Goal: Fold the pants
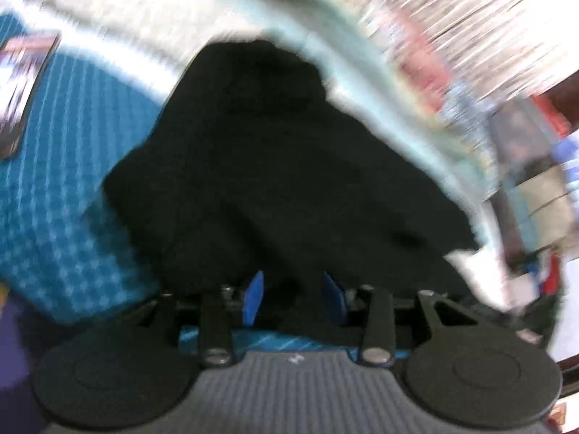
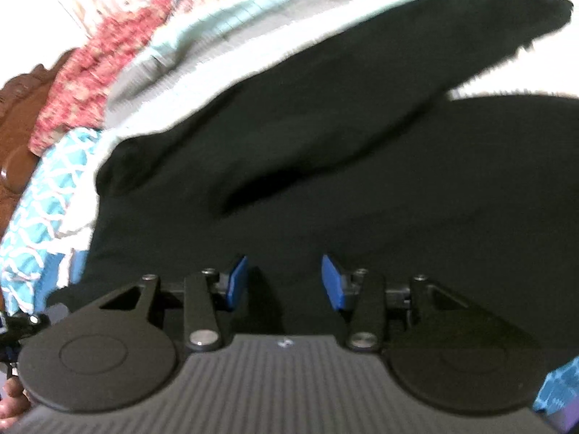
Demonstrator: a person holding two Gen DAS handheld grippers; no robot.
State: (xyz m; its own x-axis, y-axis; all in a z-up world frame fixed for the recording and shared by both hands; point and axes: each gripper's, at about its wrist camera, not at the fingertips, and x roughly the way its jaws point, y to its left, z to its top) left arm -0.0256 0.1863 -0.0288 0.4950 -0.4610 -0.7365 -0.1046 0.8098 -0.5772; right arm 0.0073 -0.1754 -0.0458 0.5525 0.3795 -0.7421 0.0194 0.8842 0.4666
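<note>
Black pants [image 2: 325,152] lie spread on blue patterned bed cover [image 1: 54,181]. Left tongs [image 1: 293,298] and right tongs [image 2: 284,282] hover over near edge, both released, nothing gripped. Frames blurred.

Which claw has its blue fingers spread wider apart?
The right claw: its blue fingers stand wider apart, above the black pants. The left claw shows a narrower gap.

Blue patterned bedspread [image 1: 54,181], carved wooden headboard [image 2: 18,115]
</note>
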